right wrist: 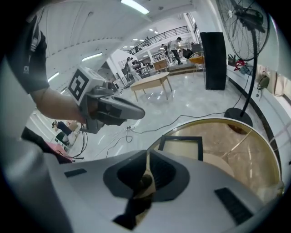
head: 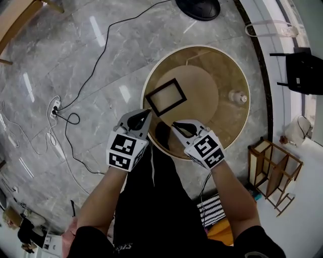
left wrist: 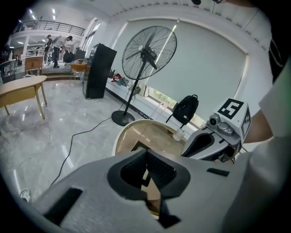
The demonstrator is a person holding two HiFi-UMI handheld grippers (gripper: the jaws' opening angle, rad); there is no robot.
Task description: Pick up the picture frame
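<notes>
A black-rimmed picture frame (head: 166, 97) lies flat on the round glass-topped table (head: 229, 65), toward its left side. My left gripper (head: 148, 112) hangs over the table's near-left rim, just short of the frame's near corner, with its jaws shut and empty. To its right, my right gripper (head: 174, 124) is over the table's near edge, with its jaws together and nothing between them. In the right gripper view the frame (right wrist: 181, 146) lies just beyond the jaw tips (right wrist: 148, 153). The left gripper view shows only a dark corner of the frame (left wrist: 137, 146) past its tips (left wrist: 146, 152).
A small clear bottle (head: 237, 97) stands on the table's right side. A standing fan (left wrist: 148, 50) has its base (head: 198, 8) beyond the table. Cables (head: 75, 118) trail over the marble floor at left. A wooden rack (head: 272, 171) stands at right and a black bag (head: 303, 70) beyond it.
</notes>
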